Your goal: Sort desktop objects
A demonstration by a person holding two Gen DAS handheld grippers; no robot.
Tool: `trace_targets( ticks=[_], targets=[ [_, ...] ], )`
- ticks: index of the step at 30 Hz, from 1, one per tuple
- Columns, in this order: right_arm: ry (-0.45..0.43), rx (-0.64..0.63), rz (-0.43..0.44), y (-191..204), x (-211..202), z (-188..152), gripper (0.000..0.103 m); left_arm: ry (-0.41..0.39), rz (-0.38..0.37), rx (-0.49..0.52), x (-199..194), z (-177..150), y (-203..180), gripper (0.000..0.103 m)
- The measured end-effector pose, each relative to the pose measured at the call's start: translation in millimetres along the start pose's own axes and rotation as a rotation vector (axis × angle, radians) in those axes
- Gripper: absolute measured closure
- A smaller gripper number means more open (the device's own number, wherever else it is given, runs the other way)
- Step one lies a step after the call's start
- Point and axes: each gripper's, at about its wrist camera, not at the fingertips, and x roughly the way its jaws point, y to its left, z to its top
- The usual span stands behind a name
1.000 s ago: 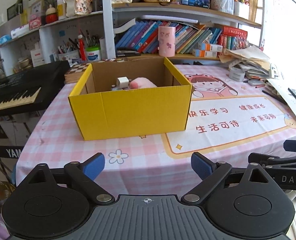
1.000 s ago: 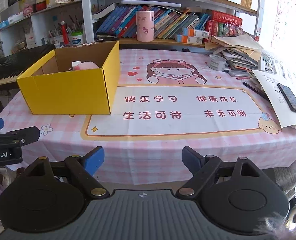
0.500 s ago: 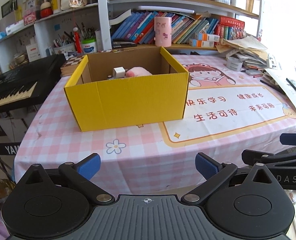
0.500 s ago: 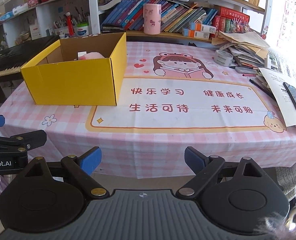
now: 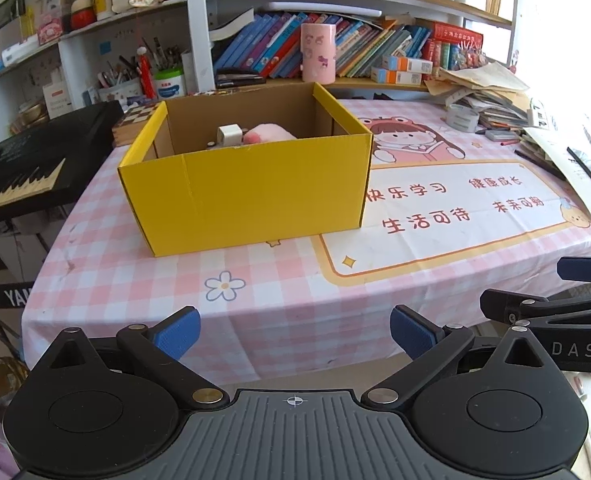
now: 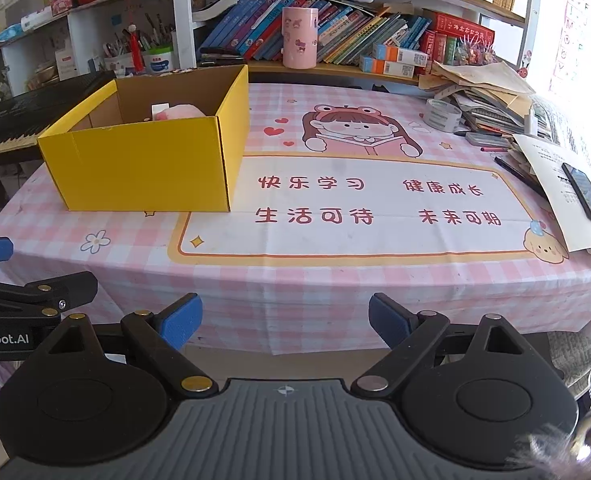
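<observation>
A yellow cardboard box (image 5: pixel 251 196) stands open on the pink checked tablecloth (image 5: pixel 255 292); it also shows at the left of the right wrist view (image 6: pixel 147 168). Inside it lie a pink plush item (image 5: pixel 269 134) and a small white cube-shaped item (image 5: pixel 229 135). My left gripper (image 5: pixel 295 336) is open and empty, held off the table's front edge, in front of the box. My right gripper (image 6: pixel 285 320) is open and empty, also off the front edge, to the right of the left one.
A printed desk mat (image 6: pixel 359 200) covers the table's middle. A tape roll (image 6: pixel 441 115), pens, stacked papers (image 6: pixel 491 96) and a phone (image 6: pixel 585 196) crowd the right side. A black keyboard (image 5: pixel 23 160) stands left of the table. Bookshelves with a pink cup (image 6: pixel 299 38) rise behind.
Both grippers have pulled back and risen a little, so the box and table look farther and lower. Both stay open and empty.
</observation>
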Motion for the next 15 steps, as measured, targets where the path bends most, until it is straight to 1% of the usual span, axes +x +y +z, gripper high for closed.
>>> trace_targets(
  ticks=[15],
  targets=[
    [0.002,-0.012,-0.001,2.8,1.8,2.4,0.013,-0.002,0.001,-0.006,2.4,1.7,-0.1,0.001]
  ],
)
